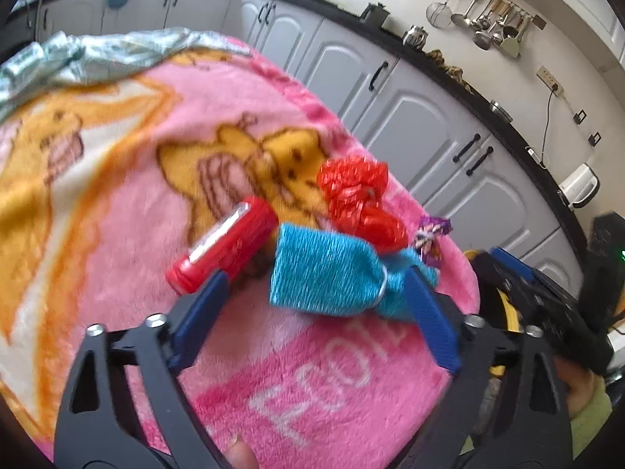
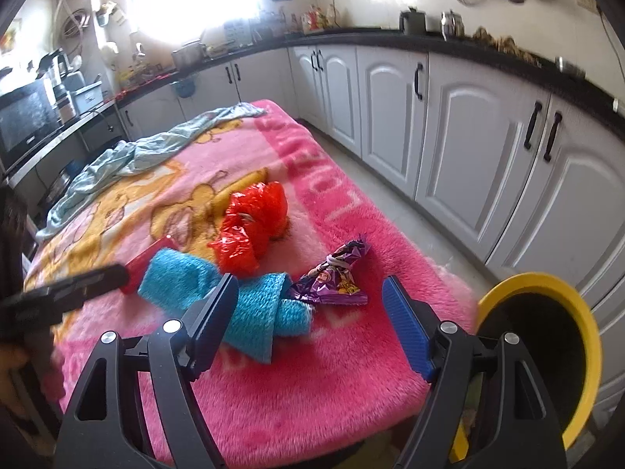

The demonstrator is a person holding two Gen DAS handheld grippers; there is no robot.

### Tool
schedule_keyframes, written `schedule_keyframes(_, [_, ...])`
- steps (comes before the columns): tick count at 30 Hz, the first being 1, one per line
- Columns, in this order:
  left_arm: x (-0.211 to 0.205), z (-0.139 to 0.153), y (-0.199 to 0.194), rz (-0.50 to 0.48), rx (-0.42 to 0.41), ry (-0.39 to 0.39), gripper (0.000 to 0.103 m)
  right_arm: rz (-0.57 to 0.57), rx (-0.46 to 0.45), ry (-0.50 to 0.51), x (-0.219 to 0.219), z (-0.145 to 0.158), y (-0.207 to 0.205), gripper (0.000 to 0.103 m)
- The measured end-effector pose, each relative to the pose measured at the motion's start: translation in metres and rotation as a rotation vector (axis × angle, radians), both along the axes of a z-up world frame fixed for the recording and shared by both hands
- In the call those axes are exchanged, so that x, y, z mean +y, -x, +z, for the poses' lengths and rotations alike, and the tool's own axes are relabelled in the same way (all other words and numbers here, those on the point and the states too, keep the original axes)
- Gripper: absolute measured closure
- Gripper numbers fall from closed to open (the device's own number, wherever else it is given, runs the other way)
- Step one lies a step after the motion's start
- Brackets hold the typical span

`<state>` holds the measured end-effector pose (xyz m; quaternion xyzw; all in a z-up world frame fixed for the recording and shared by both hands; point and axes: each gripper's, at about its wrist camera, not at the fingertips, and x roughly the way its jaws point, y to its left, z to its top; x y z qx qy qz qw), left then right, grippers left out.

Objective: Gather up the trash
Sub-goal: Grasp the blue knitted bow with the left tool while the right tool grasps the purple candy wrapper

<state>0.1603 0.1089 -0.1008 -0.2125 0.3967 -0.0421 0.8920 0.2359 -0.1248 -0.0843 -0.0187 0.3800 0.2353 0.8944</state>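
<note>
Only right view shows yellow bin (image 2: 547, 351).

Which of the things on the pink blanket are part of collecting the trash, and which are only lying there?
Belong to the job:
- purple wrapper
- red plastic bag, crumpled
- yellow-rimmed bin beside the table
- probably the red tube

Probably only lying about:
- blue knitted cloth
- pale blue garment at the far end
- pink blanket itself
</note>
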Motion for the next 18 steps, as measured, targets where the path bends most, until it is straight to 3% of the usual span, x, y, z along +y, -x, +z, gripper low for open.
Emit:
schedule_keyframes(6, [0.003, -0.023, -0.007, -0.005, 0.07, 0.14, 0.032, -0.038, 0.094, -0.027, 0.005, -0.023, -0.031, 0.031])
schedule_keyframes(10, [-0.001, -0.032, -0.015, 0.006, 0.086, 0.175, 0.033, -0.071, 0.167, -0.067, 0.001, -0.037, -0.053, 0.041])
schedule_keyframes(14, [0.002, -0.039, -0.022, 0.057, 0.088, 0.186, 0.051, -0.112, 0.252, -0.139, -0.009, -0.053, -0.07, 0.058])
schedule_keyframes(18, [0.009, -0.043, -0.024, 0.078, 0.089, 0.193, 0.086, -0.119, 0.278, -0.182, -0.014, -0.059, -0.074, 0.071])
